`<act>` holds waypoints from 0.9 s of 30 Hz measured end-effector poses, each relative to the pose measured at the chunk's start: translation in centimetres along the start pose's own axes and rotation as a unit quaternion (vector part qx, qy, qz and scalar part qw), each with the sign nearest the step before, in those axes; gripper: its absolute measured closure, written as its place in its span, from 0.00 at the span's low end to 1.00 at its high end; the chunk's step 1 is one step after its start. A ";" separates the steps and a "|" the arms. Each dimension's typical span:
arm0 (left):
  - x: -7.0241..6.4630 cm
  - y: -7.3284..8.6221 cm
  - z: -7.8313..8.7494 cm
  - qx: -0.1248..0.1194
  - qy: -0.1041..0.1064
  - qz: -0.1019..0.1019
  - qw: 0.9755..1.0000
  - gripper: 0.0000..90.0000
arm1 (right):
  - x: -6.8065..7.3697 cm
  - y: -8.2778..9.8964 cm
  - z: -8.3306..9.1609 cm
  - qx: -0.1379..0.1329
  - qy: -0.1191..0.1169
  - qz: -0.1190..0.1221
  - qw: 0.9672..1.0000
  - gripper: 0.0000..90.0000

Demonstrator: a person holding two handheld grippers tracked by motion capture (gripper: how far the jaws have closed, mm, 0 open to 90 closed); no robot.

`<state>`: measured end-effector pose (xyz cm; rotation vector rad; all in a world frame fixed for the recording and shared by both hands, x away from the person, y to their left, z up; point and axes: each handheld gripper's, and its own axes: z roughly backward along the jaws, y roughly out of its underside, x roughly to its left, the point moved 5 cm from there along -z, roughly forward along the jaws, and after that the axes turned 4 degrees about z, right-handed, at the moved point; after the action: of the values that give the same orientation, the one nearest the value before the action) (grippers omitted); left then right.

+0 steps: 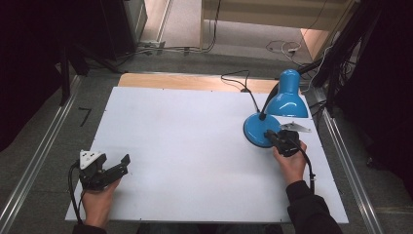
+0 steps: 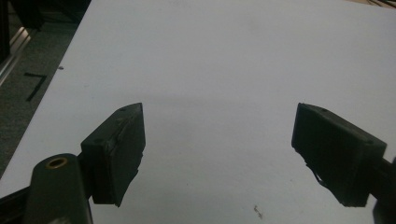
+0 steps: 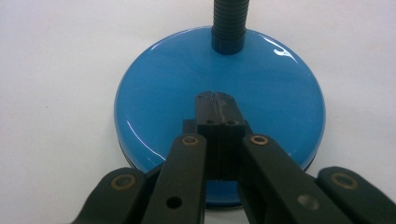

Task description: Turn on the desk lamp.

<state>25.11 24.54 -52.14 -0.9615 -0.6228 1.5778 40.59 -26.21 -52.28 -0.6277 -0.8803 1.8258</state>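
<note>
A blue desk lamp stands at the right of the white table, its round base (image 1: 256,127) flat on the surface and its shade (image 1: 288,95) tilted up behind on a black flexible neck (image 3: 228,25). My right gripper (image 1: 271,135) is shut, jaws pressed together with nothing between them, and its tip is over the near part of the lamp base (image 3: 219,88). Whether it touches the base I cannot tell. My left gripper (image 1: 122,163) is open at the table's front left, its pads (image 2: 123,149) wide apart over bare white surface.
The lamp's black cord (image 1: 246,87) runs from the base toward the back edge. The white table top (image 1: 185,146) lies on a wooden board (image 1: 190,82). Metal rails (image 1: 36,161) flank the table on both sides.
</note>
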 end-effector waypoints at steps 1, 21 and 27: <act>0.0 0.0 0.0 0.000 0.000 0.000 1.000 0.20 | 0.0 0.0 0.0 0.000 0.001 0.002 1.000 0.98; 0.0 0.0 0.0 0.001 0.002 0.001 1.000 0.20 | 0.4 0.3 0.2 0.004 -0.003 0.010 1.000 0.98; 0.0 0.0 0.0 -0.001 0.002 0.002 1.000 0.20 | 0.5 0.1 0.5 0.001 -0.010 0.007 1.000 0.98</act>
<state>25.13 24.58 -52.13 -0.9670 -0.6197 1.5790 39.93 -25.91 -52.07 -0.6161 -0.8890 1.8483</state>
